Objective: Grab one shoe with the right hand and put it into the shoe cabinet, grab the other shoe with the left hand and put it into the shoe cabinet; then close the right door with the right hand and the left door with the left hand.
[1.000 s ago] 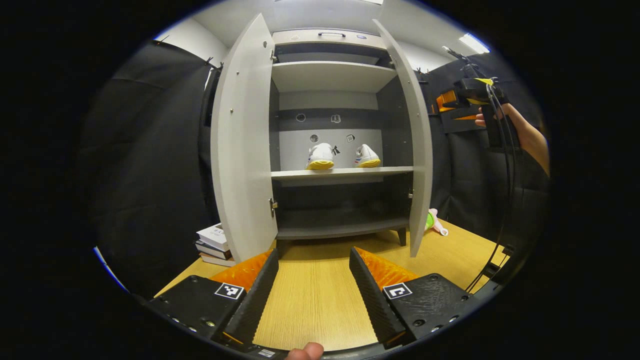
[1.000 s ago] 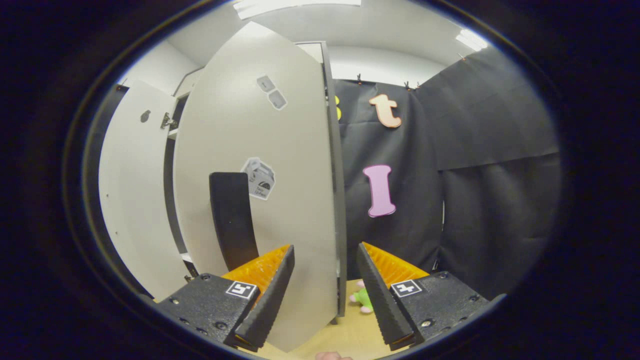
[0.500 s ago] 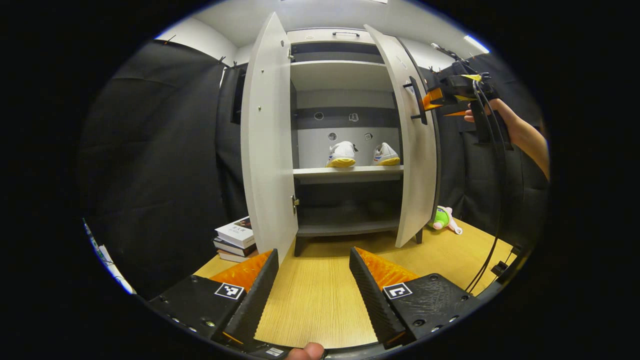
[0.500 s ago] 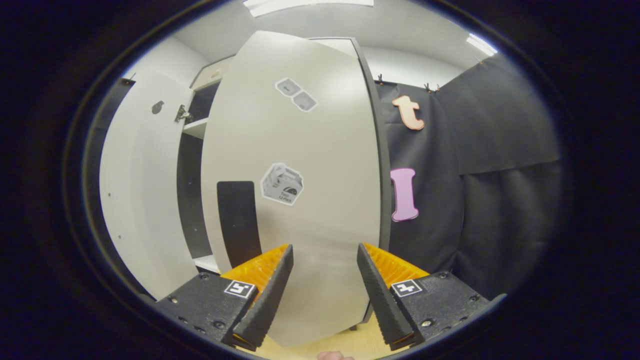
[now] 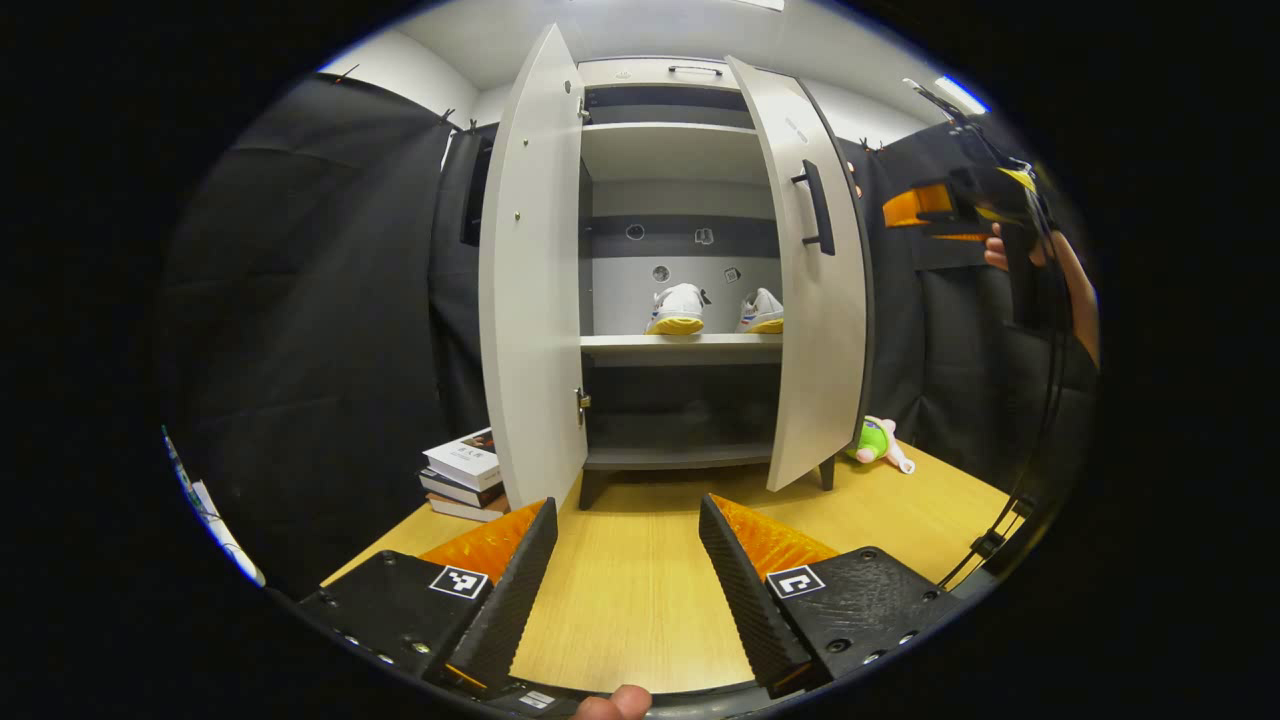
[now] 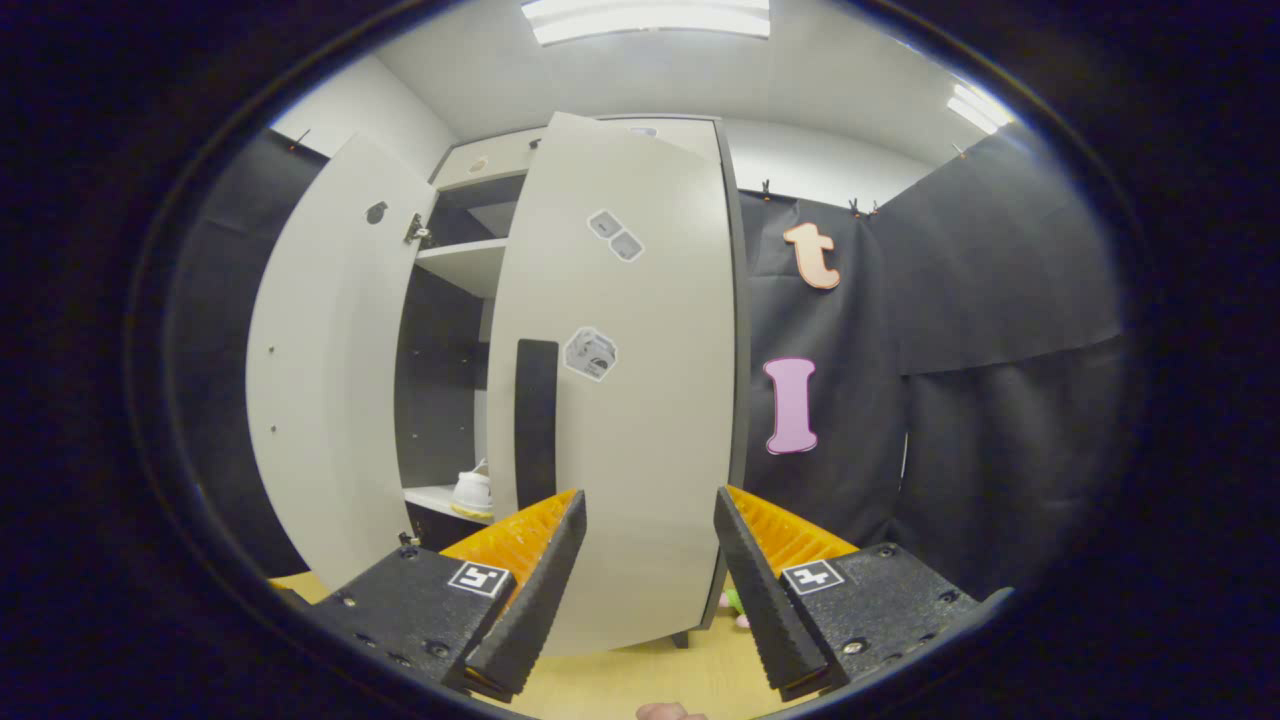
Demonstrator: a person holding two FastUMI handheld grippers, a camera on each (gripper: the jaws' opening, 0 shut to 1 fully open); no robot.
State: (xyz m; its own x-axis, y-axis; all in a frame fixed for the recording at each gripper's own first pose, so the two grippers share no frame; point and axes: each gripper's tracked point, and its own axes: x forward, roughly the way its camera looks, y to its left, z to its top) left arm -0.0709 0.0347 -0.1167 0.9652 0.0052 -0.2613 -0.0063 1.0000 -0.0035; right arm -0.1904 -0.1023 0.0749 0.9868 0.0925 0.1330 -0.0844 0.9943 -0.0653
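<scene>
White shoes (image 5: 712, 311) on cab. shelf (image 5: 680, 343)

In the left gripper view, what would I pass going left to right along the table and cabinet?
Stack of books → left door → first shoe → second shoe → right door → green plush toy → the other gripper held by a hand.

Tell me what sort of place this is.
Likely a staged recording booth, not a home: black cloth walls surround a shoe cabinet standing on a wooden tabletop, with books beside it.
</scene>
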